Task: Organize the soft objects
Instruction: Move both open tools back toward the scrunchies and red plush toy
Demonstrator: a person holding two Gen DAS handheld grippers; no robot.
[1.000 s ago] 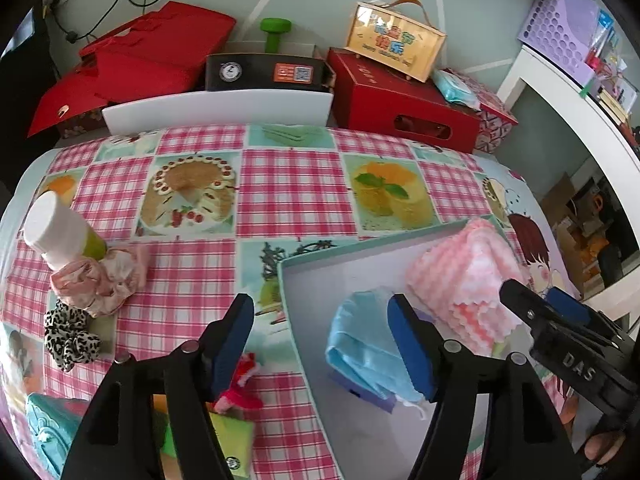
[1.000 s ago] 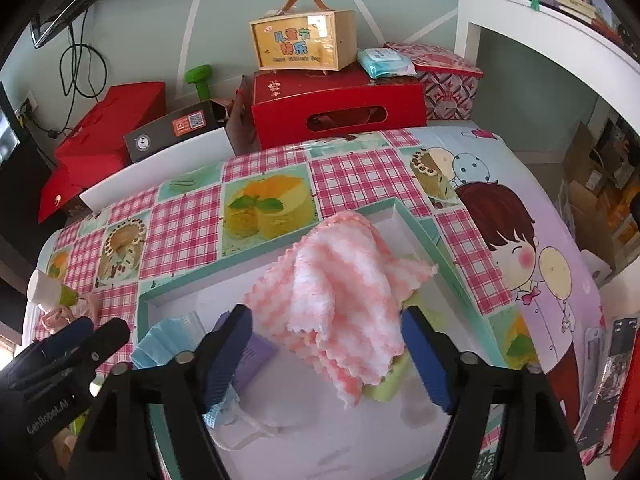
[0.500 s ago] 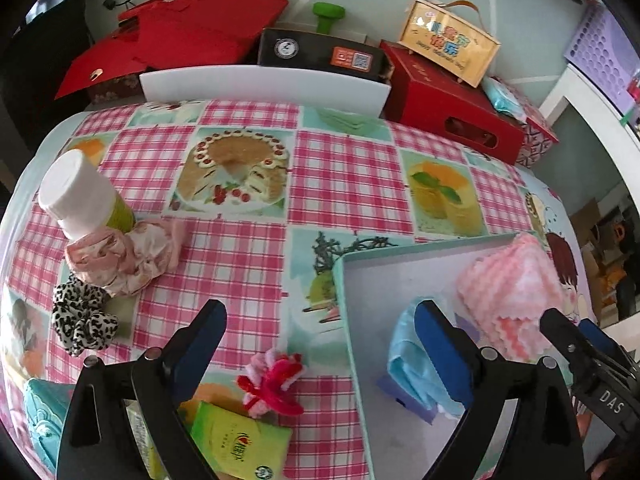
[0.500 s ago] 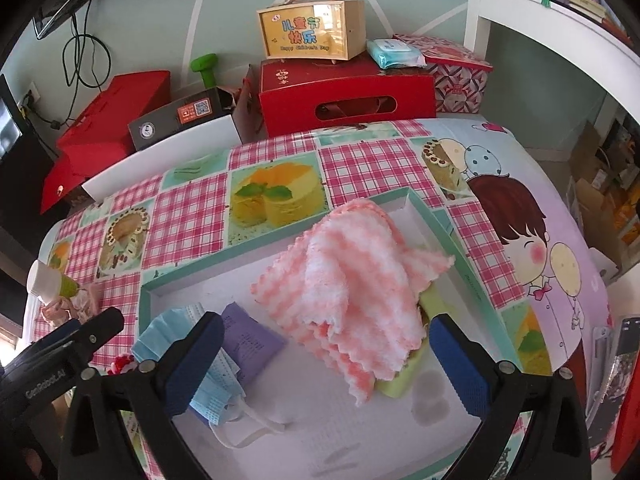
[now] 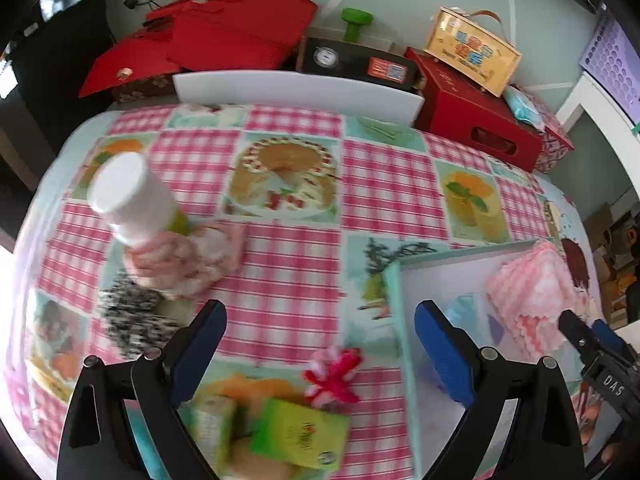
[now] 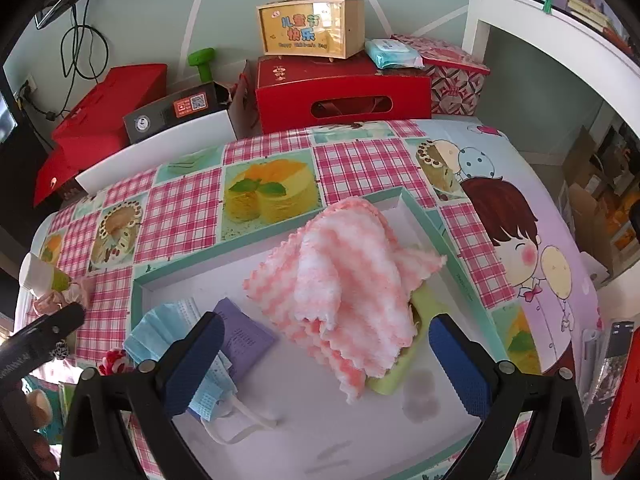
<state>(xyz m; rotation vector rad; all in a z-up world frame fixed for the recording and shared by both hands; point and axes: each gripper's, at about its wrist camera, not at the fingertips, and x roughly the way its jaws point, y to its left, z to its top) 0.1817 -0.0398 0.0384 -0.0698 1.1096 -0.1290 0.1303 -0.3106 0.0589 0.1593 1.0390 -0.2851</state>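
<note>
Left wrist view only: leopard scrunchie [image 5: 132, 316] and pink scrunchie [image 5: 192, 260] lie on the surface [image 5: 288, 280], touching beside a white-capped bottle [image 5: 132, 200]. My left gripper [image 5: 320, 340] is spread, empty, above a red hair tie [image 5: 334, 376].

Right wrist view only: inside the tray [image 6: 280, 240], blue mask [image 6: 164, 336], purple packet [image 6: 240, 336], pink cloth [image 6: 352, 280]. My right gripper [image 6: 326, 360] is spread, empty.

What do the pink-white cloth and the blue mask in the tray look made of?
Cloth: fluffy microfibre or fleece, by its matte nap and zigzag-cut edges. Mask: thin pleated nonwoven fabric, probably disposable, with white ear loops.
</note>
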